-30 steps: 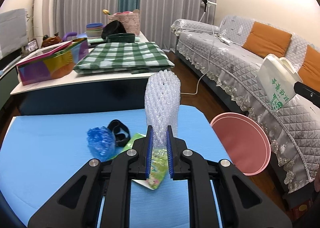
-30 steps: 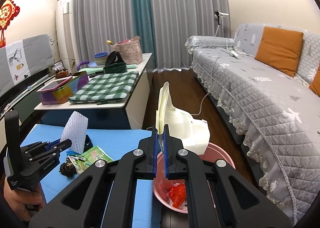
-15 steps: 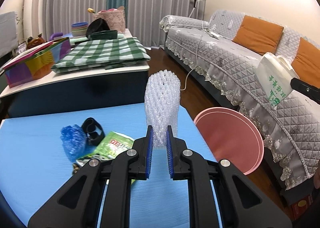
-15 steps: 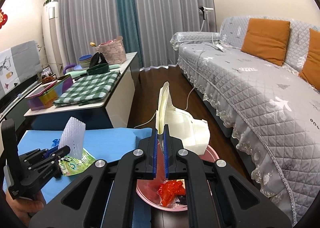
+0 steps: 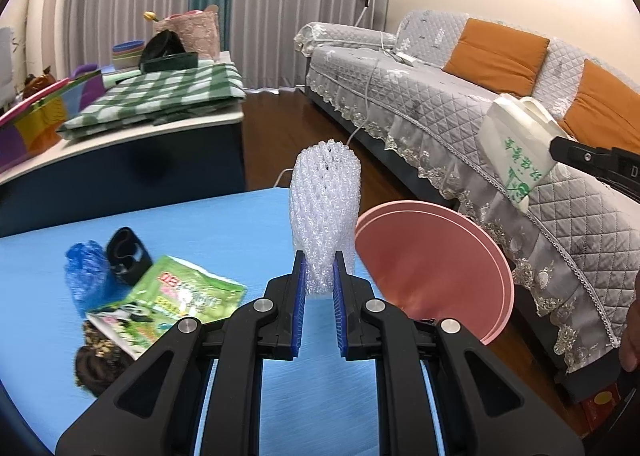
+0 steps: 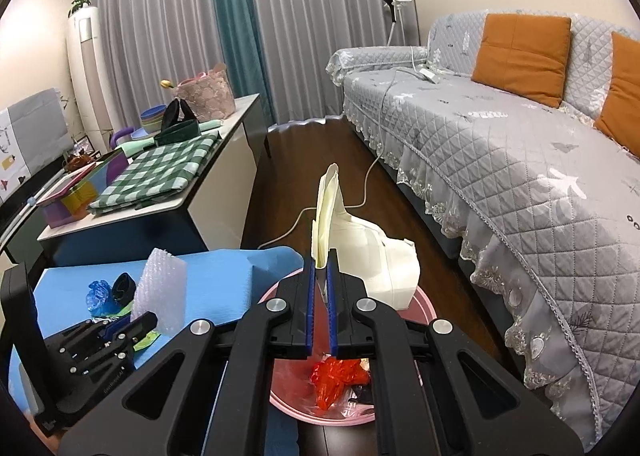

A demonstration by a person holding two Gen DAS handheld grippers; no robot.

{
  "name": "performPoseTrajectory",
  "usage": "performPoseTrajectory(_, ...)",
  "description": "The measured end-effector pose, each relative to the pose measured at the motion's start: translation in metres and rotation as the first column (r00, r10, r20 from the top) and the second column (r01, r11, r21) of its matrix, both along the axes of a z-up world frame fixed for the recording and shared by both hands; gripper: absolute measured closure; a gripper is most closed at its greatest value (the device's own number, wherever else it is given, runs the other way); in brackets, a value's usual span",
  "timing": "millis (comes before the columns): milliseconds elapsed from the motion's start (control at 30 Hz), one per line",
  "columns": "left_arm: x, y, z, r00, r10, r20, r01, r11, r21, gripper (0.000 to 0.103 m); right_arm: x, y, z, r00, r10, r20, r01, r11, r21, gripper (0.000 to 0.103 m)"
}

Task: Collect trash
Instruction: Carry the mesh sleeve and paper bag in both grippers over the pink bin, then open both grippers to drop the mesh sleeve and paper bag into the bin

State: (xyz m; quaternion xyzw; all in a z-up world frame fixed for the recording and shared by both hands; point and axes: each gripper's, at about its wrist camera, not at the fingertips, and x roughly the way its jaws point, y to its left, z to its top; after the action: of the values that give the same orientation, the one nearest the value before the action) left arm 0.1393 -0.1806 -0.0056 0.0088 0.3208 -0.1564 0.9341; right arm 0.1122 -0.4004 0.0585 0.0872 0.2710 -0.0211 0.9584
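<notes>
My left gripper is shut on a roll of white bubble wrap that stands upright above the blue mat, just left of the pink bin. My right gripper is shut on a crumpled cream paper bag held over the pink bin, which holds red plastic and other scraps. In the right wrist view the left gripper with its bubble wrap shows at lower left. The cream bag also shows at the right of the left wrist view.
On the mat lie a blue plastic wad, a black band, a green snack packet and a dark brown clump. A low table with a checked cloth stands behind. A grey sofa runs along the right.
Both grippers have moved to the right and lower with their loads. The left one now sits closer to the pink bin; the right one looks deeper into the bin.
</notes>
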Motion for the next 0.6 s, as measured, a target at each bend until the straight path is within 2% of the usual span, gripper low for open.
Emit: performPoseTrajectory(600,0.019,-0.05,-0.021,0.996,-0.081,-0.027,0.08,0.996,-0.034,0.09,0.021,-0.008,-0.032,0.998,-0.024,-0.065,0.019,0.997,-0.076,0.098)
